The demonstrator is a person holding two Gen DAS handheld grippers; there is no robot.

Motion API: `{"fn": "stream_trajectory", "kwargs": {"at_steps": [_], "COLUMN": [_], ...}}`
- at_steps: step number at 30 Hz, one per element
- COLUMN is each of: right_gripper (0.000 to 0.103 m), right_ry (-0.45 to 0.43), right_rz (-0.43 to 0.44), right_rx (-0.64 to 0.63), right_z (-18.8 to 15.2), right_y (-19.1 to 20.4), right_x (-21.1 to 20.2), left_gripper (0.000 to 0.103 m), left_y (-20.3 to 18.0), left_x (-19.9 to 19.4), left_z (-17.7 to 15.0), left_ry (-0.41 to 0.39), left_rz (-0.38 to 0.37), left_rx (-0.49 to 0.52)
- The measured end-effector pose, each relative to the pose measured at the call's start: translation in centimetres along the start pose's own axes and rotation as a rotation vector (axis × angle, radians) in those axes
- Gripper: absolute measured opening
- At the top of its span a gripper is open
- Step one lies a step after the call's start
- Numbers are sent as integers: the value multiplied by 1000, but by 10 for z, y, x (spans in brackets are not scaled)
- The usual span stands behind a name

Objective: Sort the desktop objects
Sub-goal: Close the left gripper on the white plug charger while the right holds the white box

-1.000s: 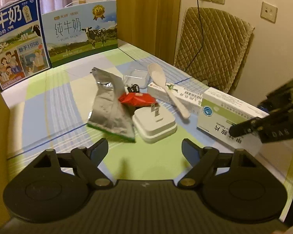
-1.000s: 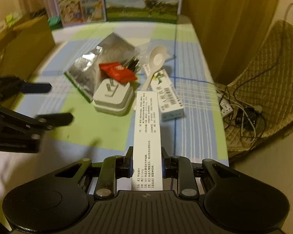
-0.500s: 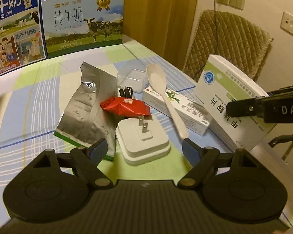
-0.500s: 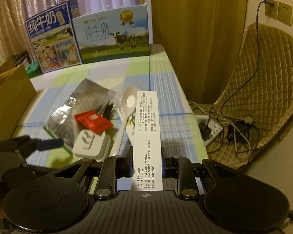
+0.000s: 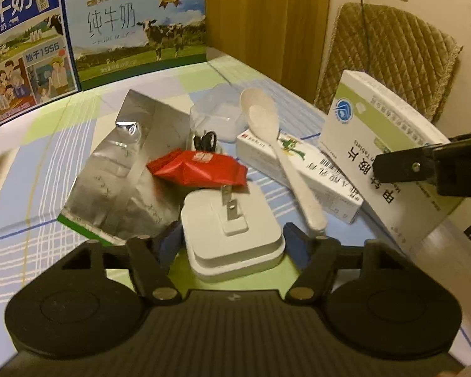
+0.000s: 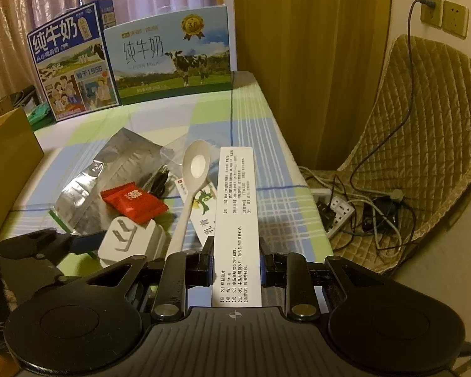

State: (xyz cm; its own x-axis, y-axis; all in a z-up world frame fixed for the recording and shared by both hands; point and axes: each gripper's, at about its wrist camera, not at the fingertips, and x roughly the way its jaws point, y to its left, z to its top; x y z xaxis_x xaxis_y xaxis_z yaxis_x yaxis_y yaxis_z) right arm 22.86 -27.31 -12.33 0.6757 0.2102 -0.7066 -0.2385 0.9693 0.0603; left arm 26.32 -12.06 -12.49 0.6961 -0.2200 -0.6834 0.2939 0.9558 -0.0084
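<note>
A white plug adapter (image 5: 232,235) lies prongs-up on the checked tablecloth, and my left gripper (image 5: 231,239) is open with one finger on each side of it. My right gripper (image 6: 237,260) is shut on a white medicine box (image 6: 235,216), held in the air at the table's right edge. That same medicine box (image 5: 376,138) appears tilted at the right of the left wrist view. Behind the adapter lie a red packet (image 5: 197,169), a silver foil bag (image 5: 122,176), a white spoon (image 5: 267,125) resting on a long white box (image 5: 326,188), and a clear plastic tub (image 5: 216,116).
Two milk cartons (image 6: 169,53) stand at the back of the table. A cardboard box (image 6: 9,154) sits at the left edge. A quilted chair (image 6: 424,125) with a power strip (image 6: 339,210) and cables stands off the table's right side.
My left gripper has moved forward until its fingers flank the plug adapter. My right gripper has lifted the medicine box off the table and tipped it upward.
</note>
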Motion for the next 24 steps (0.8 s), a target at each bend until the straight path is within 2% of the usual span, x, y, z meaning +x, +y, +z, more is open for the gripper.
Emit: {"fn": "stream_trajectory", "kwargs": {"at_steps": [5, 9, 15, 19, 24], "right_gripper": [22, 22, 22, 22, 22], "right_ry": [3, 7, 43, 91, 100], "right_rz": [20, 65, 146, 172, 153], "right_rx": [-5, -8, -15, -44, -81], "right_z": [-2, -8, -45, -65, -67], "right_y": [6, 16, 51, 70, 75], "right_x": [-2, -12, -38, -37, -29], "left_gripper": [62, 62, 62, 62, 65], "left_y": [6, 23, 50, 59, 63], "left_x": [-20, -54, -103, -112, -111], "left_z": [-12, -29, -67, -86, -90], "left_ry": [25, 65, 78, 81, 58], "left_rz": [8, 13, 71, 67, 83], "left_rx": [10, -5, -23, -44, -57]}}
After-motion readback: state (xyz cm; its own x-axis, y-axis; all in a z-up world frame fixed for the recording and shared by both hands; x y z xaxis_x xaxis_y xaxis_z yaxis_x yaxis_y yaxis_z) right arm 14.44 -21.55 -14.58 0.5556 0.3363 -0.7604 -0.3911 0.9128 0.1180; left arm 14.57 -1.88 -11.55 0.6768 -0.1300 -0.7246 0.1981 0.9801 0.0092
